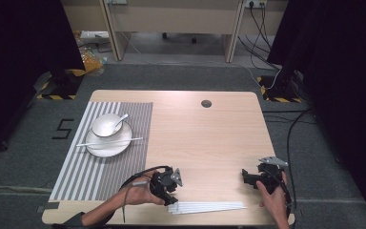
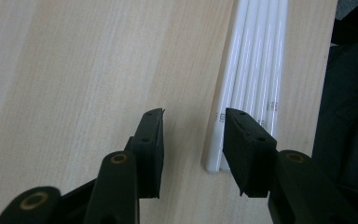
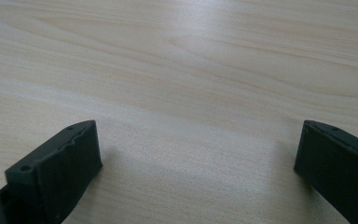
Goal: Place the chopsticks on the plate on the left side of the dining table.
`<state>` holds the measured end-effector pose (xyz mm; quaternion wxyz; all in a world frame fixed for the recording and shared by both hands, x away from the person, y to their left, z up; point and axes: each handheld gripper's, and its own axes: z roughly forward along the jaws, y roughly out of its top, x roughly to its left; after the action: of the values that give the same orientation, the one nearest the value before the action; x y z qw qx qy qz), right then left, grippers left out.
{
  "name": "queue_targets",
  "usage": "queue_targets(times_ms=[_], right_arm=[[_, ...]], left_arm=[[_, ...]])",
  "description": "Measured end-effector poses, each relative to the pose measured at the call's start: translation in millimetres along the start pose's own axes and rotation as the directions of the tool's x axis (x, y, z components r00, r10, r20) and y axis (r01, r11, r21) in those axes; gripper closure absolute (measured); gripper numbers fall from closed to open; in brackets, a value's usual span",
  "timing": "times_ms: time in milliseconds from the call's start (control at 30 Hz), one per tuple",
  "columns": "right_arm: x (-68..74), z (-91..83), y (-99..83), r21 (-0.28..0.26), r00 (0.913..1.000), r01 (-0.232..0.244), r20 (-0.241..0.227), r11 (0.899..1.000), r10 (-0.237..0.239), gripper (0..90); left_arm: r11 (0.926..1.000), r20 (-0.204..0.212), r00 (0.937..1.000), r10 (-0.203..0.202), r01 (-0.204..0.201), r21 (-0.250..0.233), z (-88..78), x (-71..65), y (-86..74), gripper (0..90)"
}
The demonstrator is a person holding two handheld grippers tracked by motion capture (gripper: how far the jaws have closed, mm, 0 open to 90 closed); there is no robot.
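White plastic sticks (image 2: 254,70) lie bunched at the desk's (image 1: 209,138) near edge.
Left hand-held gripper (image 2: 193,126) is half open over the bundle's end, touching nothing; right hand-held gripper (image 3: 196,154) gapes wide. Light, stiff and slippery, I'd say — pinch near the end. Plate (image 1: 108,140) sits far left.

A light wooden table (image 1: 209,138) stands on grey carpet (image 1: 24,143), where a black number five (image 1: 63,129) is marked. Black curtains (image 1: 19,43) hang on both sides. Beyond the table stands pale wooden furniture (image 1: 171,19), with a wall socket (image 1: 254,4) and black cables (image 1: 262,28) running down across the floor. Yellow-and-black striped tape (image 1: 55,96) edges two stand bases
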<state>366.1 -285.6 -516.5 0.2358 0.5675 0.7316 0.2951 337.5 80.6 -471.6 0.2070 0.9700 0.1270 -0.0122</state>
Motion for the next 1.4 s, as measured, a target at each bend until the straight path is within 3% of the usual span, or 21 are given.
queue_targets(times_ms=[533, 1033, 1267, 1400], right_arm=[[0.1, 0.0, 0.0, 0.000, 1.0000, 0.001, -0.001, 1.000, -0.001, 0.4], [0.2, 0.0, 0.0, 0.000, 1.0000, 0.001, -0.001, 1.000, -0.001, 0.5], [0.2, 0.0, -0.1, 0.000, 1.0000, 0.001, -0.001, 1.000, -0.001, 0.5], [0.2, 0.0, -0.1, 0.000, 1.0000, 0.001, -0.001, 1.000, -0.001, 0.5]], left_arm=[[0.9985, 0.000, 0.9991, 0.043, -0.043, 0.033, 7.9, -0.7, 5.5, 62.9], [0.9910, 0.000, 0.9929, 0.119, -0.119, 0.062, 11.6, -0.7, 7.3, 82.3], [0.9867, -0.005, 0.9904, 0.138, -0.138, 0.086, 7.0, 5.3, 0.0, 82.7], [0.9850, -0.035, 0.9902, 0.135, -0.131, 0.112, 1.6, 12.8, -9.1, 82.7]])
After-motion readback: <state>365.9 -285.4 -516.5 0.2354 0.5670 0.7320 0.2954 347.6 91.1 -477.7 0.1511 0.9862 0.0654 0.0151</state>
